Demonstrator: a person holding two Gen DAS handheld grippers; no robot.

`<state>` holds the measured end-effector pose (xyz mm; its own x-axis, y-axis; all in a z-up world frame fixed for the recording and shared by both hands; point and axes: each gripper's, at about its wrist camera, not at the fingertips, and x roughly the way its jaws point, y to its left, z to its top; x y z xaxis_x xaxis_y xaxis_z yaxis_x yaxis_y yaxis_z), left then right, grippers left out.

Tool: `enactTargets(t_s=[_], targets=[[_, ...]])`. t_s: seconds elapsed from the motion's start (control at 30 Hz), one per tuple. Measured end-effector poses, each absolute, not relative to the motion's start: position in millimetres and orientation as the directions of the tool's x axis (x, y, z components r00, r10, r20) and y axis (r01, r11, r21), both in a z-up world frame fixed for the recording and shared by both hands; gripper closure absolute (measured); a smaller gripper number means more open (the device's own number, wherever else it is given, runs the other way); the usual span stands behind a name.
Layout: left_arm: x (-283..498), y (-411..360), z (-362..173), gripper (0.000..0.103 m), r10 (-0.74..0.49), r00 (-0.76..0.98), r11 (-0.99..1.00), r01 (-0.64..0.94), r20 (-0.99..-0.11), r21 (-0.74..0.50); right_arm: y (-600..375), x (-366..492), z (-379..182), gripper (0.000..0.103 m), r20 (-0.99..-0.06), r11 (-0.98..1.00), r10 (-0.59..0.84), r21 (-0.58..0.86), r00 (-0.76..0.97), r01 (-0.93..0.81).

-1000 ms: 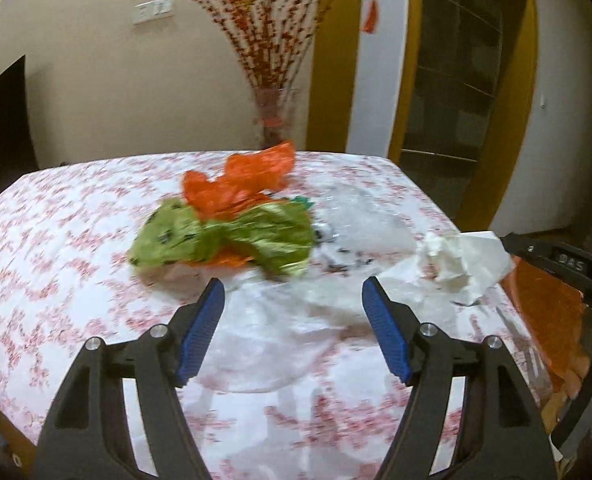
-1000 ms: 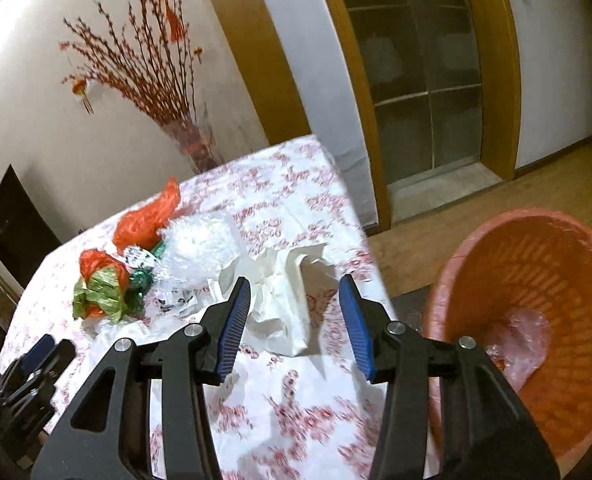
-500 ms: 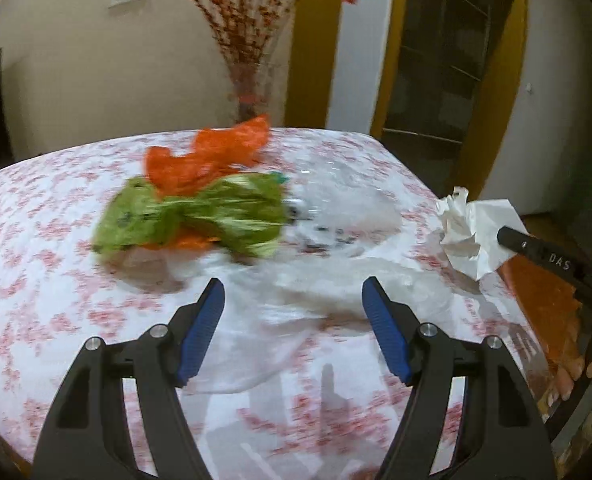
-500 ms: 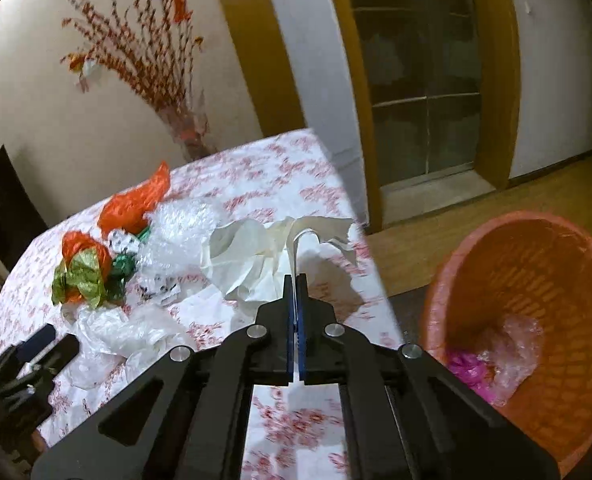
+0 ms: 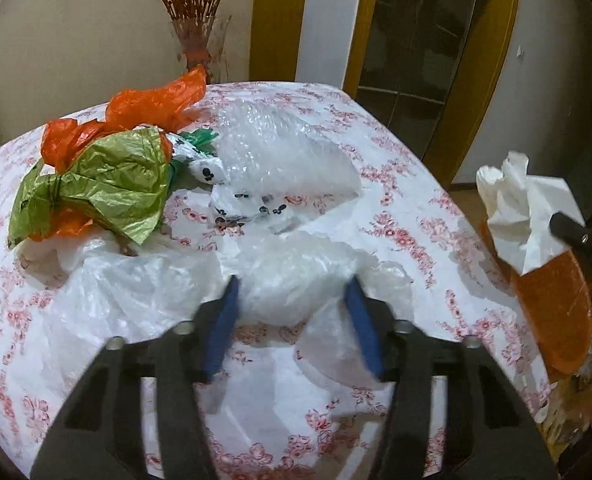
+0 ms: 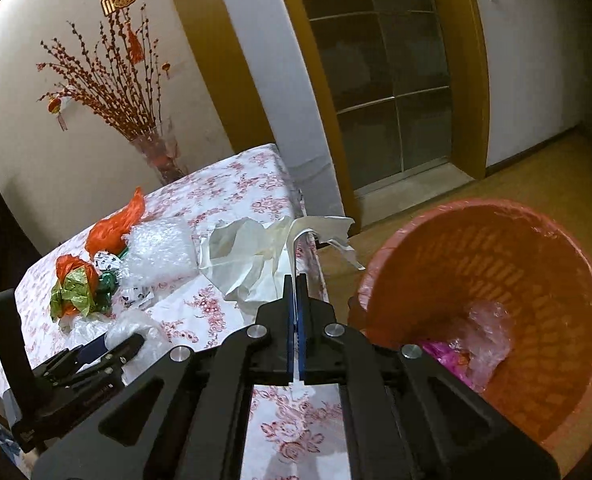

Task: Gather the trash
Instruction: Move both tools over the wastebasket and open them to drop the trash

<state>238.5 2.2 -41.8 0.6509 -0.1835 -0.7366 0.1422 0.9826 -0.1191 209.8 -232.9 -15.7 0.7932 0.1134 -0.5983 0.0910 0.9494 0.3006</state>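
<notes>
Indoors, a floral-clothed worktop (image 5: 399, 216) carries crumpled plastic trash; the left claw (image 5: 292, 320), jaws just closing, straddles a clear plastic bag (image 5: 296, 280). Right claw (image 6: 296, 300) pinches white tissue (image 6: 248, 256) beside an orange basket (image 6: 535, 248) on the floor.

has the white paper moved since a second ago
Yes. The white paper, pinched in the shut right gripper, has lifted off the table toward the orange basket.

My table (image 5: 407, 216) wears a floral cloth; on it lie clear plastic (image 5: 296, 280), bubble wrap (image 5: 280, 148), green (image 5: 108, 176) and orange bags (image 5: 156, 100).
</notes>
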Motion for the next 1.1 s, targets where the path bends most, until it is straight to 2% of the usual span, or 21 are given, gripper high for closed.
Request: enactTargets(t_s=[0.13,0.5,1.1], targets=[[232,5,-35,0.067,-0.202,0.665,0.979,0.14,-0.719,-0.145,-238,203,-14,0.102,-0.591,0.944,0.115,0.314,0.799,0.097],[209,-22,11,0.067,-0.236,0.737,0.972,0.193,-0.634,-0.137,-258,182,1,0.102,-0.551,0.94,0.08,0.319,0.83,0.121],[199,-122,40,0.067,-0.44,0.676,0.89,0.414,-0.591,-0.189,-320,137,21,0.102,-0.492,0.918,-0.088,0.298,0.866,0.262]])
